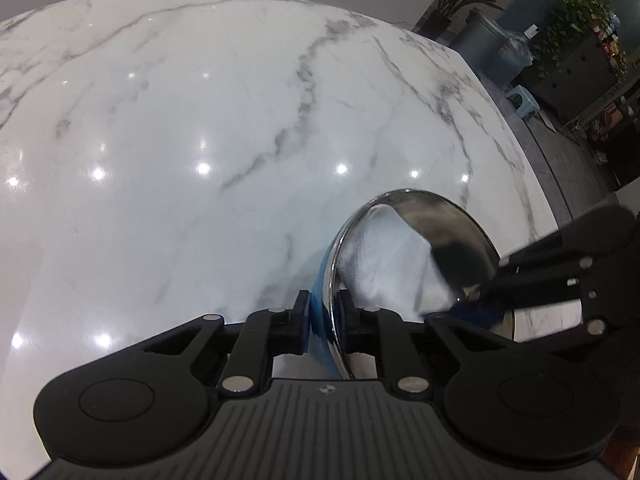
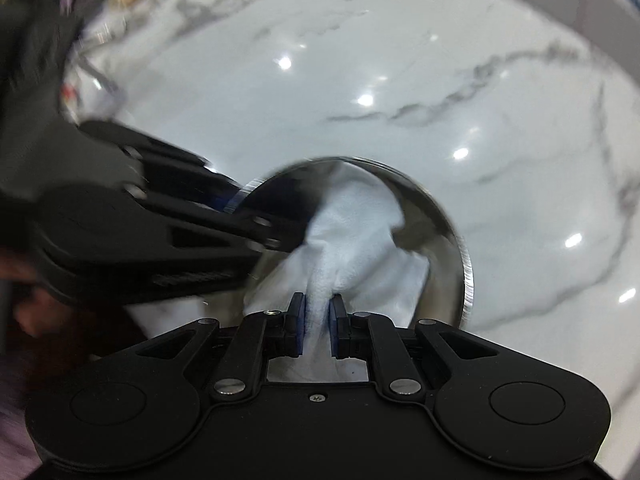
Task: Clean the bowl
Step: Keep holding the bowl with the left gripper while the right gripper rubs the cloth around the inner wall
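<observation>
A steel bowl [image 1: 448, 240] with a blue outside is held tilted above the marble table. My left gripper [image 1: 323, 320] is shut on the bowl's rim, one finger inside and one outside. A white cloth [image 1: 392, 264] fills the bowl's inside. My right gripper [image 2: 318, 312] is shut on the white cloth [image 2: 356, 232] and presses it into the bowl [image 2: 440, 224]. The right gripper enters the left wrist view [image 1: 480, 304] from the right. The left gripper shows blurred at the left of the right wrist view [image 2: 256, 208], on the rim.
The white marble table [image 1: 200, 140] spreads out under the bowl; its far right edge [image 1: 520, 152] drops to the floor. Potted plants [image 1: 576, 12], a grey bin [image 1: 488, 44] and a small blue stool [image 1: 524, 96] stand beyond it.
</observation>
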### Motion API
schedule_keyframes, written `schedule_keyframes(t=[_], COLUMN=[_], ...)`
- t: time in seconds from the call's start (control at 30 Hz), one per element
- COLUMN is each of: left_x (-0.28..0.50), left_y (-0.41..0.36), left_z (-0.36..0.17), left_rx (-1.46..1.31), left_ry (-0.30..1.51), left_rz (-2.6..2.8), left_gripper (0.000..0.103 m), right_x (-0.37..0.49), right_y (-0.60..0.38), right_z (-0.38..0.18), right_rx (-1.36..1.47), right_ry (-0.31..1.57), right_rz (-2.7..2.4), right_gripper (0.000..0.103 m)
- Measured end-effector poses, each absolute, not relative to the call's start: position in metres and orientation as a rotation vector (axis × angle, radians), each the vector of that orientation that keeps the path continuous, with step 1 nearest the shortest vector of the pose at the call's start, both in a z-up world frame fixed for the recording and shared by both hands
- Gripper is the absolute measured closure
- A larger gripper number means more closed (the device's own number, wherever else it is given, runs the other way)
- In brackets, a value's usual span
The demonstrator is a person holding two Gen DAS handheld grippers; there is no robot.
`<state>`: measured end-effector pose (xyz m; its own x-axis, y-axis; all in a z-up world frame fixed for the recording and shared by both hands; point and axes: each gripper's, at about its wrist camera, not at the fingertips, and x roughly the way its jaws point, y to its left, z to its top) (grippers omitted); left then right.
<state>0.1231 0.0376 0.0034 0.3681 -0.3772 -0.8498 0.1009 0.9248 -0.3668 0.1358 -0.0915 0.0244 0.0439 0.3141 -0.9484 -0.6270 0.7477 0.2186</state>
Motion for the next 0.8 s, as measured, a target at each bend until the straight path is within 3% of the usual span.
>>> schedule_keyframes(t=[0.13,0.47,0.57,0.8], left_x=[0.123,0.123,0.123,0.123], left_y=[0.038,0.038,0.039,0.034], left_z=[0.004,0.004,0.004,-0.008], left_rx=[-0.267,-0.254,-0.259,-0.292], left_ry=[1.154,1.152,1.154,1.287], left_rz=[-0.312,-0.319,-0.319,-0.433], left_gripper=[0.091,0.091,0.09,0.072], right_x=[0.132,0.106,0.106,0.118], right_y=[-0.089,-0.067,-0.067,-0.076], right_z=[0.018,0.016,0.015,0.019], right_rx=[-0.378,-0.86,-0.869,-0.796], right_ry=[1.35,1.113,1.113,1.141], right_rz=[0.72,0.616,0.614,0.617], right_gripper=[0.093,0.094,0.094,0.094])
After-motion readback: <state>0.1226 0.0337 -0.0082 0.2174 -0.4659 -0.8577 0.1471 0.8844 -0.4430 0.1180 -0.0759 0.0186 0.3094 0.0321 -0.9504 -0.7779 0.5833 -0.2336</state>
